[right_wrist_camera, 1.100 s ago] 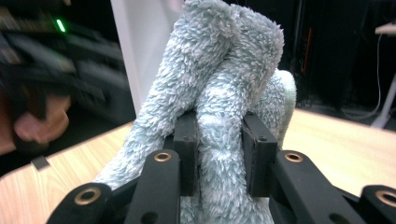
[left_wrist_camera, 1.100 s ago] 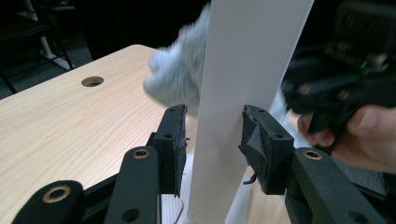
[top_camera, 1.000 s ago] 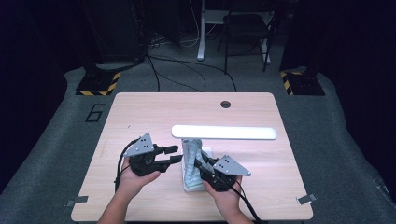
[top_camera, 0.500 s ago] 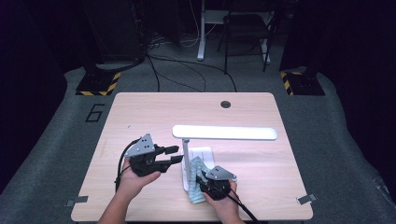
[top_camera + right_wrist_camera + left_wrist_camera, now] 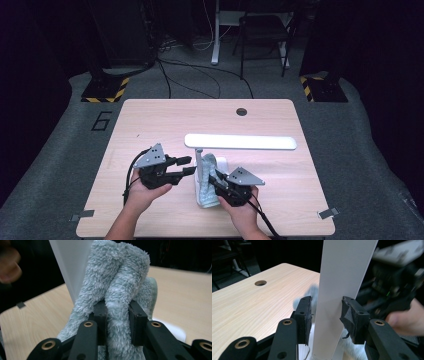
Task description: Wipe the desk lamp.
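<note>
Left hand-held gripper (image 5: pixel 325 320) keeps the white lamp's post (image 5: pixel 339 290) clamped near the desk's (image 5: pixel 150 120) front edge, while the right hand-held gripper (image 5: pixel 117 315), pinching the fluffy cloth (image 5: pixel 120 285), has slid down the post, so wiping looks underway.

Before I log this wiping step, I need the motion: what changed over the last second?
The right tool, clamped on the fluffy cloth, slid toward the person along the lamp base, then back up against the lamp post, dragging the cloth with it. The left tool stayed shut on the post, and the lamp head did not move.
</note>
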Demonstrator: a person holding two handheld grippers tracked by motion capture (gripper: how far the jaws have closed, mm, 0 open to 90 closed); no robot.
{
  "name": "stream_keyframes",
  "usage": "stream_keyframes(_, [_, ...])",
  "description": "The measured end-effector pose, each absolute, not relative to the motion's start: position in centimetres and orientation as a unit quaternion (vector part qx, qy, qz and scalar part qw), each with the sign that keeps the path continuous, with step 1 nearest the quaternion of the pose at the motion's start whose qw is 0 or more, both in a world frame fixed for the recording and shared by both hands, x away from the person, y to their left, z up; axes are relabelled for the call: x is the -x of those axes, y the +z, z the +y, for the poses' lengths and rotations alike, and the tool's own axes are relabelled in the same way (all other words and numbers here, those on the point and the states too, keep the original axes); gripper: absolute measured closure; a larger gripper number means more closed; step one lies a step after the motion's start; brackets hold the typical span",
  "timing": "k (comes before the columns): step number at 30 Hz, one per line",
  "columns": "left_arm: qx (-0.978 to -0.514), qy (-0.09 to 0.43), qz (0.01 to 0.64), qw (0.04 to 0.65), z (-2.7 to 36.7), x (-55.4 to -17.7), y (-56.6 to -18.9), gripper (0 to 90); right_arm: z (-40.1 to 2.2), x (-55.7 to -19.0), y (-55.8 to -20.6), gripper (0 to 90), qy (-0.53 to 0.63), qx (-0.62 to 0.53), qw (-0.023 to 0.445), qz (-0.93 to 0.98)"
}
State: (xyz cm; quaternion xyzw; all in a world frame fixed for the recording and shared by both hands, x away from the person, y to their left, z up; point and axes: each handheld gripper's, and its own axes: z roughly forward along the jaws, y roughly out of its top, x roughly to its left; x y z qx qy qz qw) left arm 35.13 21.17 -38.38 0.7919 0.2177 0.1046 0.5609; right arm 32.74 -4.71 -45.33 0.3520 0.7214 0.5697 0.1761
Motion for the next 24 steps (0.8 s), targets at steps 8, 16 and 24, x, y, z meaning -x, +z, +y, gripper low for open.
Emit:
stream_keyframes(8, [-0.793,0.11,0.216,0.559,21.2,-35.1,-38.3,59.7,-4.8,-32.8,-39.6,72.1,0.606,-0.314,0.209,0.7])
stream_keyframes(16, [-0.795,0.108,0.215,0.556,21.2,-35.1,-38.3,59.7,-4.9,-32.7,-36.8,72.0,0.631,-0.298,0.219,0.682])
stream_keyframes(24, [-0.793,0.108,0.219,0.558,21.1,-35.0,-38.3,59.8,-4.8,-33.0,-40.1,72.4,0.606,-0.314,0.205,0.702])
